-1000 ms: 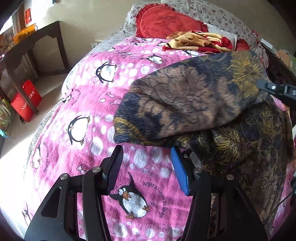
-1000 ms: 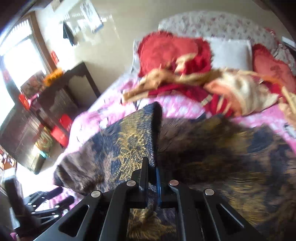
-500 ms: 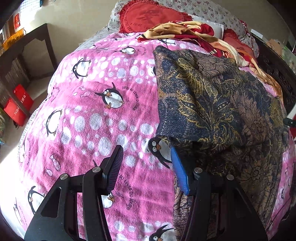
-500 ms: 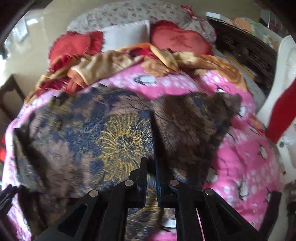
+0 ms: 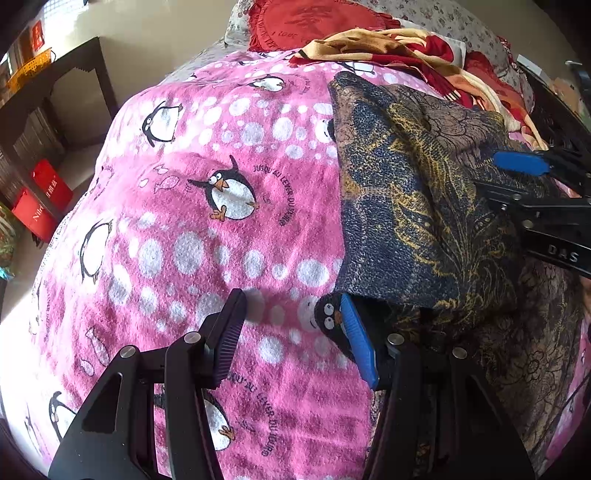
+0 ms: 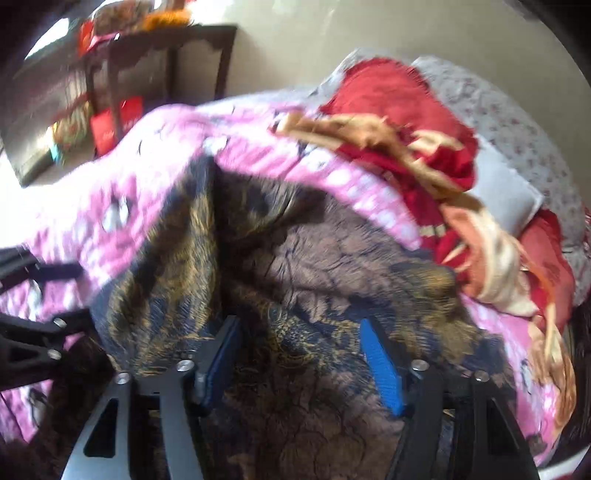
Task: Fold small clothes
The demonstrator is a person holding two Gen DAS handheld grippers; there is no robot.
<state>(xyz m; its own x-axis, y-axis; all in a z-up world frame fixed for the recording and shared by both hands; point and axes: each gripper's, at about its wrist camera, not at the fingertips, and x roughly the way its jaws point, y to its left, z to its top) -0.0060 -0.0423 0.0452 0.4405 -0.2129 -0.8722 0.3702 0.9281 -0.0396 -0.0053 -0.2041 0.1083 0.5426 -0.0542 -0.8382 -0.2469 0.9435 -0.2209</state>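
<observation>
A dark blue and gold floral garment (image 5: 417, 199) lies folded over itself on the pink penguin blanket (image 5: 192, 221), at the right of the left wrist view. My left gripper (image 5: 291, 332) is open and empty, low over the blanket beside the garment's near left corner. My right gripper (image 6: 299, 354) is open over the garment (image 6: 314, 280), its jaws apart and empty; it also shows in the left wrist view (image 5: 506, 173), resting on the cloth at the right.
Red cushions (image 5: 314, 22) and a crumpled red and yellow cloth (image 5: 388, 48) lie at the head of the bed. A dark side table (image 5: 55, 92) and red bags (image 5: 44, 199) stand on the floor left of the bed.
The right gripper carried the garment's edge across, laid it down folded, and opened, letting go. The left gripper stayed open and shifted slightly along the blanket.
</observation>
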